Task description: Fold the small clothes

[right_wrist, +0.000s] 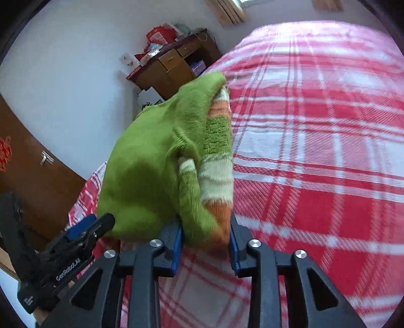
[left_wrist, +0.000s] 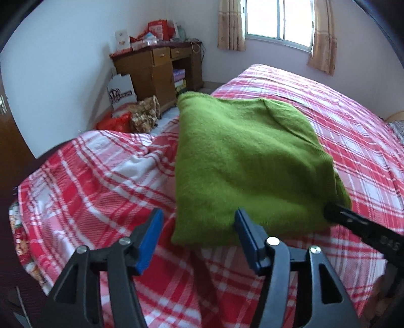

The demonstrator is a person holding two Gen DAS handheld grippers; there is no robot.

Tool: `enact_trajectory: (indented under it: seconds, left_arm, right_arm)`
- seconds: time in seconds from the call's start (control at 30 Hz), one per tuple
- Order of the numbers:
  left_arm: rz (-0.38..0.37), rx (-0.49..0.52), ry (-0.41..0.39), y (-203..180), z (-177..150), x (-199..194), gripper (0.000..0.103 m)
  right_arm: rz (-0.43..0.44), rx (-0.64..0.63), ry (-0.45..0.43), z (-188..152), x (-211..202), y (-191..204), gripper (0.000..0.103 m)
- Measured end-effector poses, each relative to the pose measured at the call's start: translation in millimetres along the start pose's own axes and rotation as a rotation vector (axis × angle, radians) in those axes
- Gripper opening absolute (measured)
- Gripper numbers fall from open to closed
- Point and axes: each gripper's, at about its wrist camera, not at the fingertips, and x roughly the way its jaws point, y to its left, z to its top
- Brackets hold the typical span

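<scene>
A folded green knit sweater [left_wrist: 240, 161] lies on the red and white plaid bed cover [left_wrist: 101, 181]. My left gripper [left_wrist: 198, 224] is open at the sweater's near left corner, one blue pad on each side of the edge, gripping nothing. My right gripper [right_wrist: 205, 234] is shut on the sweater's thick folded edge [right_wrist: 202, 191], where orange and cream stripes show, and lifts it a little. The right gripper also shows in the left wrist view [left_wrist: 358, 224], at the sweater's near right corner. The left gripper shows in the right wrist view [right_wrist: 83, 229], low at the left.
A wooden desk [left_wrist: 161, 68] with clutter on top stands against the far wall, with bags and a box on the floor [left_wrist: 131, 116] beside it. A curtained window [left_wrist: 277, 20] is behind the bed. A brown door [right_wrist: 30, 161] is at the left.
</scene>
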Motion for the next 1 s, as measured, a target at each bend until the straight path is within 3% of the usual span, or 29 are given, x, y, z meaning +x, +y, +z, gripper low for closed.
enact_trajectory:
  seconds: [0.1, 0.2, 0.3, 0.6, 0.7, 0.8, 1.0]
  left_arm:
    - [0.004, 0.005, -0.011, -1, -6, -7, 0.067]
    - [0.005, 0.015, -0.004, -4, -11, -10, 0.067]
    - [-0.014, 0.003, 0.005, -5, -16, -14, 0.067]
    - [-0.067, -0.007, -0.03, 0, 1, -18, 0.081]
    - [-0.114, -0.026, -0.066, 15, 26, -9, 0.095]
    - [-0.172, -0.063, -0.061, 31, 56, 13, 0.095]
    - [-0.373, -0.209, -0.017, 57, 111, 71, 0.093]
  right_arm:
    - [-0.058, -0.057, -0.084, -14, -32, 14, 0.037]
    - [-0.134, -0.14, -0.164, -27, -57, 27, 0.07]
    - [-0.171, -0.198, -0.215, -37, -72, 41, 0.071]
    - [-0.122, -0.205, -0.201, -33, -75, 36, 0.071]
    - [-0.084, -0.212, -0.204, -7, -71, 31, 0.071]
    - [-0.035, -0.174, -0.2, 27, -63, 18, 0.071]
    - [0.085, -0.079, -0.136, 102, -10, -8, 0.071]
